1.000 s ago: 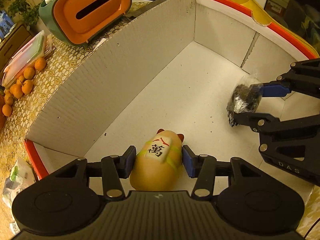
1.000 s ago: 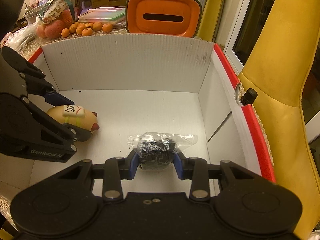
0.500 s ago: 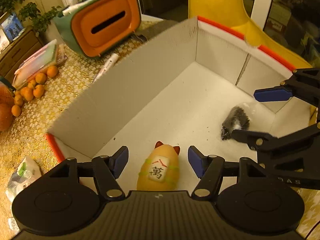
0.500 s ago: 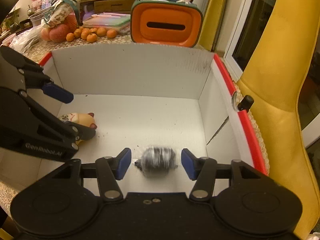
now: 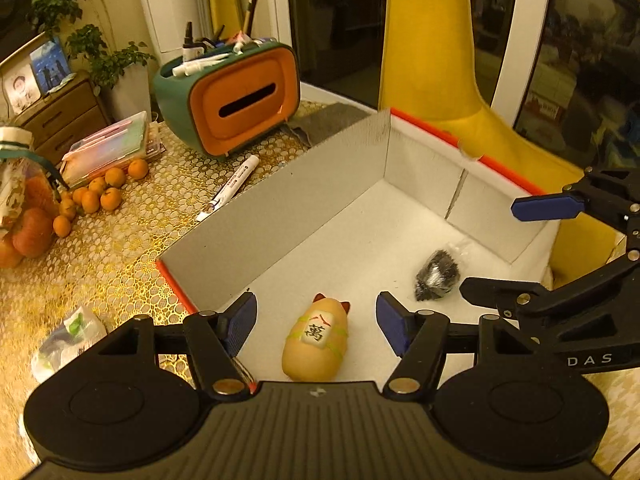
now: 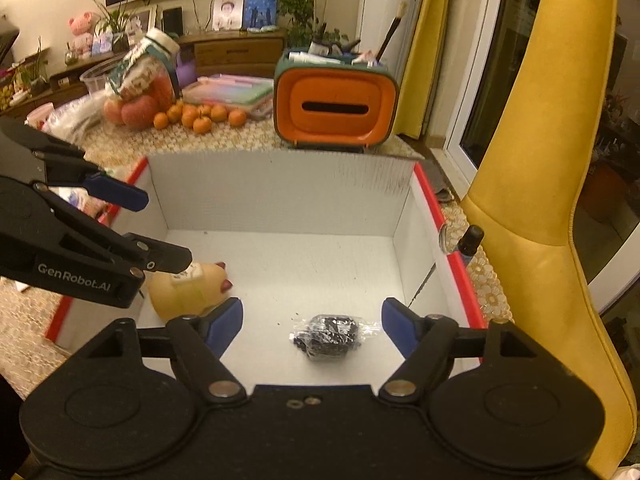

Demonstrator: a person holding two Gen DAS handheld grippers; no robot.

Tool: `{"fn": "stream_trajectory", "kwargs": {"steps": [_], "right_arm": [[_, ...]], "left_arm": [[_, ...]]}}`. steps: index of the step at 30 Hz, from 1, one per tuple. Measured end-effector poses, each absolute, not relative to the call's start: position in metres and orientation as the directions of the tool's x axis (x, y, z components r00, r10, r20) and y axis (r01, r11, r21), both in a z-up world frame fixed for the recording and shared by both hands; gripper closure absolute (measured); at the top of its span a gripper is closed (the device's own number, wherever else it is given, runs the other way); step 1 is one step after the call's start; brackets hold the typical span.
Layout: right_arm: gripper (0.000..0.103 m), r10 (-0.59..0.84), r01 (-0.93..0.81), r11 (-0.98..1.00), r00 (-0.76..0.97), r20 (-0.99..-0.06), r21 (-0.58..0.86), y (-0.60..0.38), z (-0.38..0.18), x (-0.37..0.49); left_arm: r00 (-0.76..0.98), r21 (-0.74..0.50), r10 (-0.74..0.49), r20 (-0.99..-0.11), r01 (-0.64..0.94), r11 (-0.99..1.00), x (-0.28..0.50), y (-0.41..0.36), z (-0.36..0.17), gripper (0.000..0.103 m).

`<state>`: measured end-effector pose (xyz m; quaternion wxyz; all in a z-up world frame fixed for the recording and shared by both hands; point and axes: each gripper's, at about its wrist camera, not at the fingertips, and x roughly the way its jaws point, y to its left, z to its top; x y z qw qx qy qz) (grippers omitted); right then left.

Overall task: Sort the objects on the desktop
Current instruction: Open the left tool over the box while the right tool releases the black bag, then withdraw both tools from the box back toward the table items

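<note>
A tan cat-shaped figurine (image 5: 316, 340) with a white tile on its back lies on the floor of the white cardboard box (image 5: 280, 208). My left gripper (image 5: 316, 322) hangs open above it, its pads clear of the toy. A small clear bag of black bits (image 6: 330, 336) rests on the box floor further right. Above it my right gripper (image 6: 312, 326) has its jaws opening, and nothing touches its pads. In the right wrist view the figurine (image 6: 188, 290) shows partly behind the left gripper (image 6: 160, 232). The bag (image 5: 438, 274) and the right gripper (image 5: 496, 248) also appear in the left wrist view.
An orange and green tissue box (image 5: 240, 104) with pens on top stands behind the cardboard box. A white marker (image 5: 228, 188), several small oranges (image 5: 96, 196), a pastel case (image 5: 108, 146) and a crumpled wrapper (image 5: 68, 340) lie on the gold tablecloth. A yellow chair (image 6: 540, 200) stands at right.
Both grippers let go and rose: the left opened off the figurine, the right off the bag. Both objects now lie on the box floor.
</note>
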<state>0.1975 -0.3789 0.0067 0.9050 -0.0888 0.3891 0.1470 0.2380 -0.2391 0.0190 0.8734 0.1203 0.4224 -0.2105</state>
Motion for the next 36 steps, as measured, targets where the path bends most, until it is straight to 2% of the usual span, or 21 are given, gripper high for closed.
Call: {"fn": "stream_trajectory", "kwargs": {"steps": [4, 6, 9, 12, 17, 20, 22, 23, 36], "right_arm": [[0.023, 0.206, -0.326, 0.945, 0.672, -0.712, -0.035, -0.379, 0.017, 0.188], [0.022, 0.206, -0.322, 0.946, 0.679, -0.705, -0.033, -0.38, 0.021, 0.182], [0.02, 0.211, -0.32, 0.947, 0.689, -0.694, -0.03, -0.379, 0.028, 0.174], [0.018, 0.218, -0.32, 0.947, 0.701, -0.679, -0.026, -0.378, 0.035, 0.166], [0.015, 0.216, -0.325, 0.945, 0.714, -0.666, -0.041, -0.373, 0.042, 0.151], [0.014, 0.22, -0.328, 0.944, 0.721, -0.657, -0.044, -0.368, 0.046, 0.142], [0.013, 0.227, -0.329, 0.943, 0.727, -0.649, -0.039, -0.364, 0.049, 0.135], [0.013, 0.231, -0.331, 0.943, 0.728, -0.645, -0.036, -0.362, 0.051, 0.132], [0.012, 0.289, -0.384, 0.923, 0.742, -0.604, -0.03, -0.319, 0.061, 0.085]], "left_arm": [[0.571, 0.019, -0.283, -0.771, 0.464, 0.886, 0.225, -0.233, 0.03, 0.037], [0.58, 0.018, -0.286, -0.763, 0.461, 0.887, 0.218, -0.23, 0.035, 0.03], [0.591, 0.013, -0.296, -0.75, 0.461, 0.887, 0.207, -0.225, 0.041, 0.029], [0.6, 0.009, -0.3, -0.742, 0.456, 0.89, 0.195, -0.218, 0.045, 0.022], [0.619, -0.007, -0.305, -0.724, 0.436, 0.9, 0.175, -0.204, 0.051, 0.019], [0.635, -0.004, -0.307, -0.708, 0.432, 0.902, 0.162, -0.196, 0.055, 0.014], [0.645, -0.006, -0.305, -0.7, 0.422, 0.906, 0.154, -0.189, 0.058, 0.004], [0.65, -0.009, -0.306, -0.696, 0.418, 0.908, 0.15, -0.186, 0.059, 0.003], [0.726, 0.031, -0.252, -0.639, 0.352, 0.936, 0.094, -0.126, 0.068, 0.003]]}}
